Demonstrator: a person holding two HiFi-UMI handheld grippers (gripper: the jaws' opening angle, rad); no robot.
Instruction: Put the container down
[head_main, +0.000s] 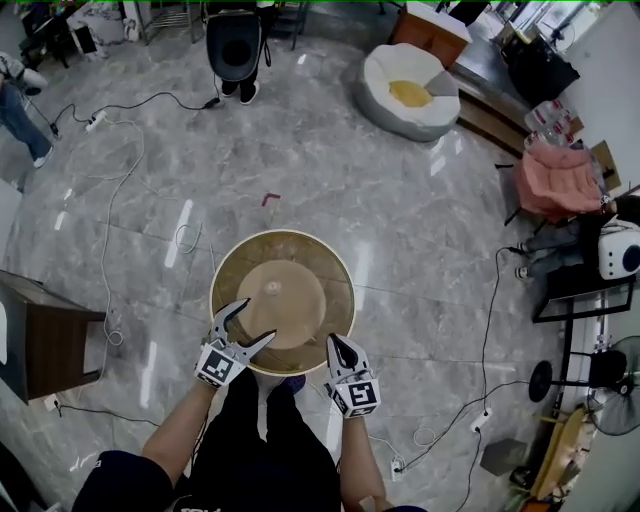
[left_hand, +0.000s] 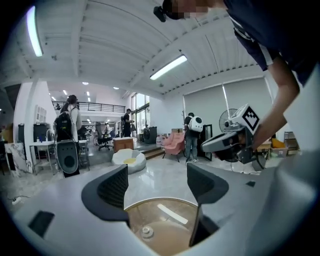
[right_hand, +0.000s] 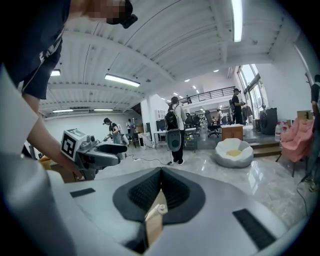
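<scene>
A round brown container (head_main: 283, 300) with a raised domed middle hangs level above the grey marble floor in the head view. My right gripper (head_main: 336, 345) is shut on its near-right rim; in the right gripper view the thin tan rim (right_hand: 154, 220) is pinched between the closed jaws of the right gripper (right_hand: 161, 192). My left gripper (head_main: 255, 320) is open over the near-left rim. In the left gripper view the jaws of the left gripper (left_hand: 157, 182) stand apart, with the container (left_hand: 160, 227) below them and nothing gripped.
Cables (head_main: 110, 200) trail over the floor at left and right. A dark wooden table (head_main: 45, 340) stands at the left, a white beanbag (head_main: 410, 92) at the back, a pink chair (head_main: 558, 178) and a fan (head_main: 620, 385) at the right. A person stands beside a speaker (head_main: 235, 45).
</scene>
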